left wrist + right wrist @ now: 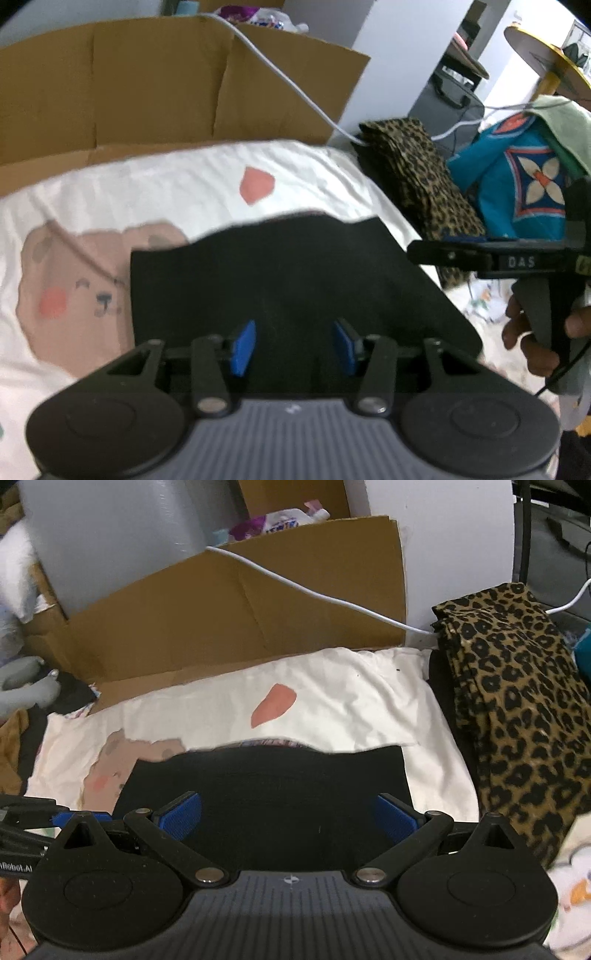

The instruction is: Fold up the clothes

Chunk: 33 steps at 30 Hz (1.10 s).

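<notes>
While both grippers hang over the near edge of a folded black garment [295, 280], neither one has hold of it. The garment lies flat on a white sheet [177, 184] printed with a brown bear [74, 288] and a pink heart [255, 189]; its far edge runs a little wavy across the sheet, and its right corner stops short of the sheet's right border.

The left gripper [293, 347] has its blue fingers [243, 347] partly spread, with the black cloth seen in the gap below them and neither pad pressing on it. The right gripper [288, 818] has its fingers [181, 814] released and spread wide, the cloth showing between them untouched. In the left wrist view the right gripper appears at the right edge, held by a hand [532, 332].

To the right of the sheet lies a folded leopard-print cloth [517, 709], and beyond that, in the left wrist view, a blue patterned fabric [517, 184]. A brown cardboard sheet [147, 85] stands along the far side, with a white cable [314, 594] running across it down toward the leopard-print cloth.
</notes>
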Tool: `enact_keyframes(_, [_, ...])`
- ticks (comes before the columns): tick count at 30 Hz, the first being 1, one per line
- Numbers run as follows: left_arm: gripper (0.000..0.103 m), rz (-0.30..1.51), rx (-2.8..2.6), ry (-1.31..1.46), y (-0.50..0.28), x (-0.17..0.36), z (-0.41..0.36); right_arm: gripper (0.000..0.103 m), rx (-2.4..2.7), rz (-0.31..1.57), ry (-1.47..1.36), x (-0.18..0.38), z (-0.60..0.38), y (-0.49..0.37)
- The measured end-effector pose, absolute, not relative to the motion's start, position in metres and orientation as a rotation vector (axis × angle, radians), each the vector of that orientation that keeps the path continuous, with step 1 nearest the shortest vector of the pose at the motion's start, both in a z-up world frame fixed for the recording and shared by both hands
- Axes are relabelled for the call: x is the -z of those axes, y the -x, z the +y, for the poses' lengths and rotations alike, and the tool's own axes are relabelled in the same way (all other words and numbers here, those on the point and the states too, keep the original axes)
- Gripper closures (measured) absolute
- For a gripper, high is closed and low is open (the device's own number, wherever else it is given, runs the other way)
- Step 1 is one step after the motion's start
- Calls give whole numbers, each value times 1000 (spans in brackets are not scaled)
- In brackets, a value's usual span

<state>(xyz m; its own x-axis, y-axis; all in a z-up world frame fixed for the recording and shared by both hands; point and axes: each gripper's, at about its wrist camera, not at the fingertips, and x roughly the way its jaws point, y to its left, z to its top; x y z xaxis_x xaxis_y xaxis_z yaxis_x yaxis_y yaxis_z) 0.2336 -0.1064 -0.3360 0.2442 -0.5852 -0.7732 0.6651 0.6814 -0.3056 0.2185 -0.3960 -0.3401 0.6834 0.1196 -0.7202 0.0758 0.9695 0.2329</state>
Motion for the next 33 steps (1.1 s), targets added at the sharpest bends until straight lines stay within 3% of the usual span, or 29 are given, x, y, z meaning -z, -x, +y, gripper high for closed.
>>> enact_keyframes(17, [56,1176,858,-119,-170,379,-68,3,-21,907,-137,380,-364,-137])
enact_keyframes(21, [61,1177,826,-185,-166,391,-67,17,16,953,-45,394,-362,-140])
enact_keyframes(27, [60,1173,802,-250,-167,390,-55,20,37,988,17,404,-371,-138])
enact_keyframes(31, [62,1174,765,-279,-168,383,-44,34,49,998,7,398,-385,-133])
enact_keyframes(33, [67,1184,743,-273,-170,378,-36,35,74,999,23,392,-389,-131])
